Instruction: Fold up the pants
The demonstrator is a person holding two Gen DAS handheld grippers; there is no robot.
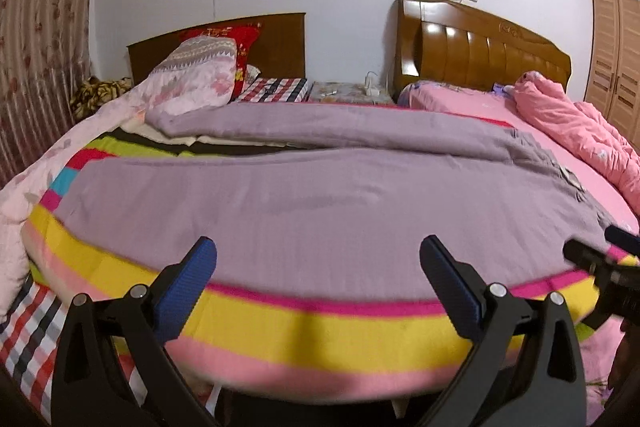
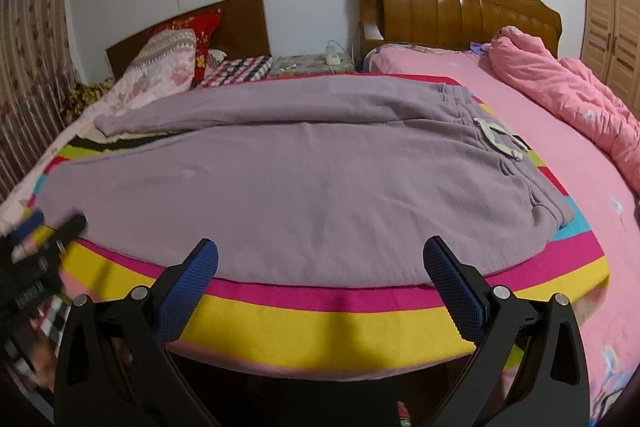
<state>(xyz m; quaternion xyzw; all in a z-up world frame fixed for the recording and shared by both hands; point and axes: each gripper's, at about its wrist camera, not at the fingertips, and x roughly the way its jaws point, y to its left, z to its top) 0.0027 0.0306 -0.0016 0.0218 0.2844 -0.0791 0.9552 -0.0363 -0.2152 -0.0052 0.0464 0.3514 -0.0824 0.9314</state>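
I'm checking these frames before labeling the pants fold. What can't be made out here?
- Right claw, left wrist view: blurred and cut off by the right edge; its opening is unreadable there.
- Left claw, right wrist view: motion-blurred at the left edge.
- Pants near leg's cuff: blocked by the blurred left claw in the right wrist view.
- Drawstring, left wrist view: too small and distorted.

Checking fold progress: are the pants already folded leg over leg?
No, the purple pants lie spread flat on the striped blanket, both legs side by side.
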